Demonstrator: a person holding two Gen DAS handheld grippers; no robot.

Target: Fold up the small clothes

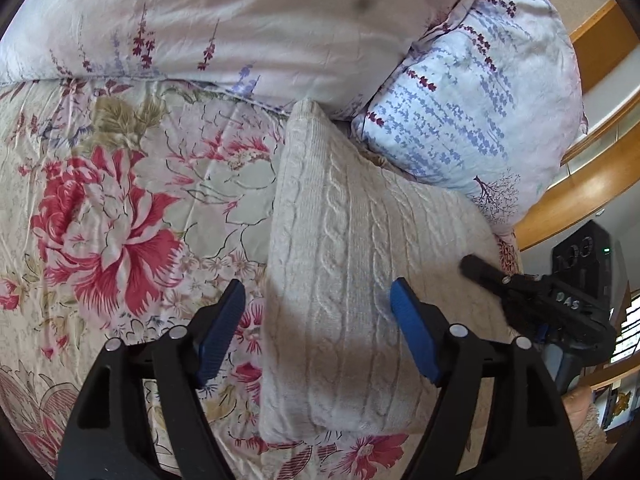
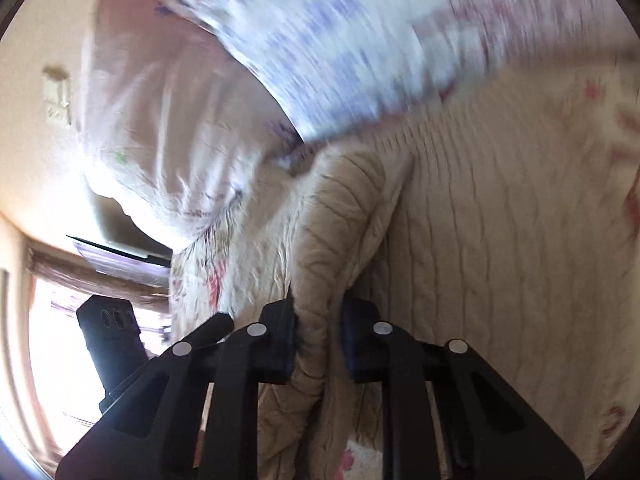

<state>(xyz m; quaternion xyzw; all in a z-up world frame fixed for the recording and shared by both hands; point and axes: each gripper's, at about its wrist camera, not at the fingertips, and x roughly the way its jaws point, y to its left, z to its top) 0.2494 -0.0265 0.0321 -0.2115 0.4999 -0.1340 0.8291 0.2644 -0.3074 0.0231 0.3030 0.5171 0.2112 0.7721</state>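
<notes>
A cream cable-knit sweater lies folded on the floral bedspread. My left gripper is open and empty, its blue pads held just above the sweater's near part. My right gripper is shut on a bunched fold of the same sweater, lifted off the rest of the knit. The right wrist view is motion-blurred. The right gripper also shows in the left wrist view at the sweater's right edge.
A lavender-print pillow and a white lavender-print duvet lie just beyond the sweater. A wooden headboard curves at the right. A dark device stands off the bed's edge.
</notes>
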